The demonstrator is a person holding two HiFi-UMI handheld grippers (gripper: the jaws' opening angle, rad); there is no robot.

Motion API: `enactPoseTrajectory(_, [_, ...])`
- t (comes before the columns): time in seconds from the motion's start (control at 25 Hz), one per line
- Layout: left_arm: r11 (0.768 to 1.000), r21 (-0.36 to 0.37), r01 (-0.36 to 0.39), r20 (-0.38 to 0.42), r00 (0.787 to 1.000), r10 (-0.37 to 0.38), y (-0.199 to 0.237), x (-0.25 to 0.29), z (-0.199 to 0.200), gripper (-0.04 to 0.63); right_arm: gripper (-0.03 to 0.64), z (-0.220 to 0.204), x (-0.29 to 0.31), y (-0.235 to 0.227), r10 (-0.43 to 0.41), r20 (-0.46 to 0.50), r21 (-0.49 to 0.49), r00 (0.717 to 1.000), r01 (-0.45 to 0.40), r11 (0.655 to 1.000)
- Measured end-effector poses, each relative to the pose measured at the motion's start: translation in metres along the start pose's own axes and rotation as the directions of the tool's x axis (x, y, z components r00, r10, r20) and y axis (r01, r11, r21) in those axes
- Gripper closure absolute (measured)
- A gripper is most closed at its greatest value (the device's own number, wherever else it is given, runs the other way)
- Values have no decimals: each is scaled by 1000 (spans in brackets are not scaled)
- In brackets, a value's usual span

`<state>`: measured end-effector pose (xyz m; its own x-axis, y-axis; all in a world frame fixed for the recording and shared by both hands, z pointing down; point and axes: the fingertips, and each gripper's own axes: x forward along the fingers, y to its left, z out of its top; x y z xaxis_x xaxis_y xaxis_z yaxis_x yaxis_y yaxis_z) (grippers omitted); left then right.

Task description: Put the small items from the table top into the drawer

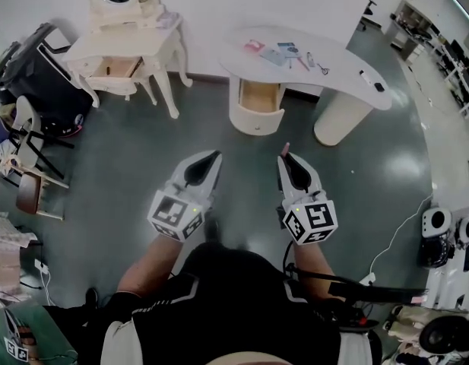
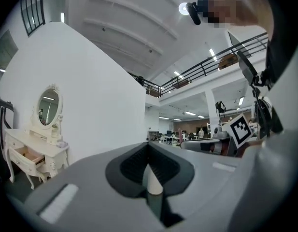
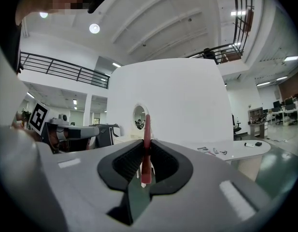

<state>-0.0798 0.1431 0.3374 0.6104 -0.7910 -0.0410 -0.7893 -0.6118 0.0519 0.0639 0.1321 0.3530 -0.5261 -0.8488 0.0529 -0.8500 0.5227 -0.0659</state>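
Right gripper [image 1: 286, 160] tight on pink stick [image 3: 147, 129]

My left hand-held gripper [image 2: 148, 151] has its jaws closed on a pale stick [image 2: 152, 180] that lies along the gap between them. Beyond, at left, a cream dressing table [image 2: 28, 151] with an oval mirror [image 2: 47, 108] stands against a white wall [image 2: 100, 95], one drawer [image 2: 27, 154] pulled open.
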Motion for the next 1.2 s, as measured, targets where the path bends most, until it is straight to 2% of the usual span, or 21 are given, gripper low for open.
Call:
enactPoseTrajectory(0.28, [998, 13, 62, 26, 998, -62, 51, 21, 10, 595, 566, 8, 53, -3, -64, 1, -2, 998, 64, 998])
enactPoseTrajectory(0.68, [993, -29, 115, 36, 993, -114, 116, 36, 6, 595, 566, 12, 108, -1, -137, -23, -19, 990, 137, 990])
enactPoseTrajectory(1.0, [986, -58, 158, 27, 987, -156, 139, 59, -3, 595, 566, 12, 140, -7, -140, -40, -21, 989, 140, 990])
enactPoseTrajectory(1.2, [986, -53, 157, 18, 987, -157, 149, 88, -6, 595, 566, 9, 156, -36, -150, -37, -16, 988, 149, 989])
